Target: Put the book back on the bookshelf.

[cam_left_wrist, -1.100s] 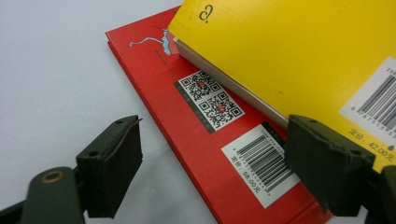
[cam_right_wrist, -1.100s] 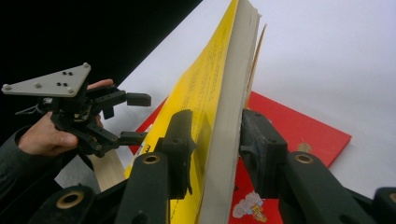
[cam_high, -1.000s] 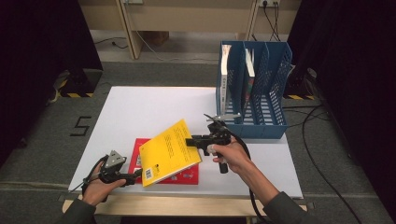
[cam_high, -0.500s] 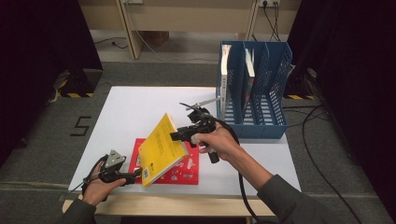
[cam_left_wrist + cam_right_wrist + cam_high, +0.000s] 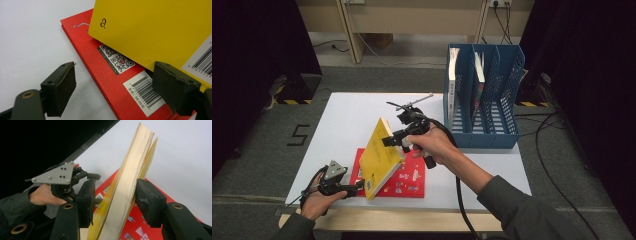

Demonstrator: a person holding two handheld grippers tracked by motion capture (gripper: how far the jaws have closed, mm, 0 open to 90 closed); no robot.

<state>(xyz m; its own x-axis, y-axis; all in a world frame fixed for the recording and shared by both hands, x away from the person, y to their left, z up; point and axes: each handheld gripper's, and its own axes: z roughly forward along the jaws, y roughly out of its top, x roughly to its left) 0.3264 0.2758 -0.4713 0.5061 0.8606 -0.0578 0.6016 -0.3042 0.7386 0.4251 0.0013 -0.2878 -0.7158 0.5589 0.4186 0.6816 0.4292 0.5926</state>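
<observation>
Even overhead light fell on the white table (image 5: 352, 120), which showed bright and almost shadowless in the high view, while the room's left and right sides sank into near black. That view was soft and low in detail. In the left gripper view the barcodes were sharp and the near fingers (image 5: 60, 90) slightly soft. The right gripper view's upper left was black, its foreground mildly blurred.

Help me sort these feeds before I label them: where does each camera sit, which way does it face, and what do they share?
High view: above the person's side, facing forward and down on the white table; both forearms, left gripper, right gripper.
Left gripper view: rides the left gripper, jaws apart, facing the red book.
Right gripper view: rides the right gripper, jaws either side of the yellow book; left hand beyond.
Shared: both books.
</observation>
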